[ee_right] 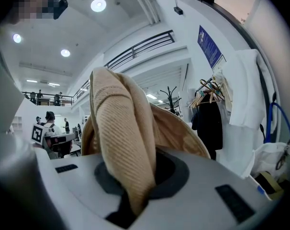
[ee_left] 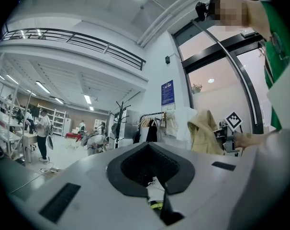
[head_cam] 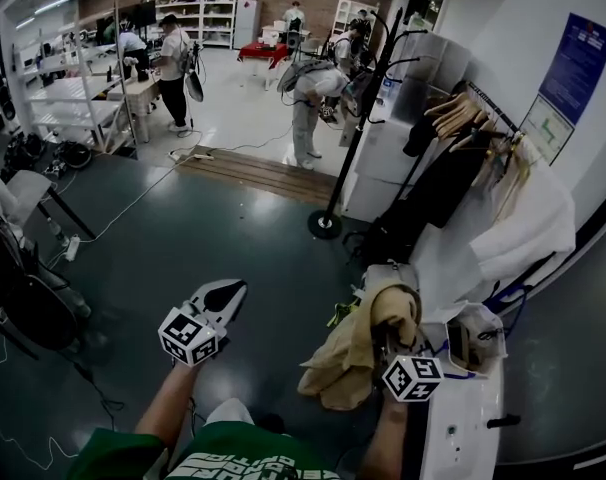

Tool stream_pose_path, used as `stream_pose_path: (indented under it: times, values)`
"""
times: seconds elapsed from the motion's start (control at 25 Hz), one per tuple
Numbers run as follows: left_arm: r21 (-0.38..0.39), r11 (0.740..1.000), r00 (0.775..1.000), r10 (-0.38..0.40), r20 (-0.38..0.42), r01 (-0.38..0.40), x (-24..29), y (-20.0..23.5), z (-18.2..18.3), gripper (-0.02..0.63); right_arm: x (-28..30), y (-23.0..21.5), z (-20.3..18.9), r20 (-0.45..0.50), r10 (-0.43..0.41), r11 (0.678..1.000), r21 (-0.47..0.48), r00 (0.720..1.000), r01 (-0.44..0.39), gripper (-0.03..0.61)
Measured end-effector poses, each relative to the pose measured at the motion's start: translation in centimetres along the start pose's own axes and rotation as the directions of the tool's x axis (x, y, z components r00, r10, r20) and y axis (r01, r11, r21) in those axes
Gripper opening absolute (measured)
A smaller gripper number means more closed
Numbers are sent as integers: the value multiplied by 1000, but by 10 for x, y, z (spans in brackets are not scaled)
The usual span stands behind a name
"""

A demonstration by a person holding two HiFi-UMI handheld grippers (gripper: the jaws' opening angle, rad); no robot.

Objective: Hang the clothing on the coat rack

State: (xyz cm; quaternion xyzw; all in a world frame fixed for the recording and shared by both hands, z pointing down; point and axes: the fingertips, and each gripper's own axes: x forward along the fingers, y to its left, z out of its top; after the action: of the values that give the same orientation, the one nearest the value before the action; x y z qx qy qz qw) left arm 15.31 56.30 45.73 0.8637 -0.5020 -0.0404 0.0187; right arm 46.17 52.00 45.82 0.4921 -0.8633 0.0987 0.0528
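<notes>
A tan ribbed garment hangs bunched from my right gripper at the lower right of the head view. In the right gripper view the jaws are shut on a fold of the garment, which covers much of that view. My left gripper is held low at centre left, jaws together with nothing in them; in its own view the gripper points toward the room. The black coat rack stands on the dark floor ahead, its hooks bare. The coat rack appears small and far off.
A clothes rail with wooden hangers, a black garment and white garments stands at the right wall. A white table with a bag is beside my right arm. People work beyond a wooden ramp.
</notes>
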Motion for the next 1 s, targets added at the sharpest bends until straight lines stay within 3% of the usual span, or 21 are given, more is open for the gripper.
stream_pose_path:
  times: [0.28,0.48,1.0]
  values:
    - [5,1000,1000,-15,12,15,25,24,0,3,33,-12,13,20,-20,1000,0,1000,20,48]
    - [26,997,998,-66,5,66,65,56,-4,3,66,-24,30,46,-58,998,12,997,57,48]
    - [17,985,984,-173,49,173,151,191,24,3,183,-23,71,89,-195,980,46,977,192,48]
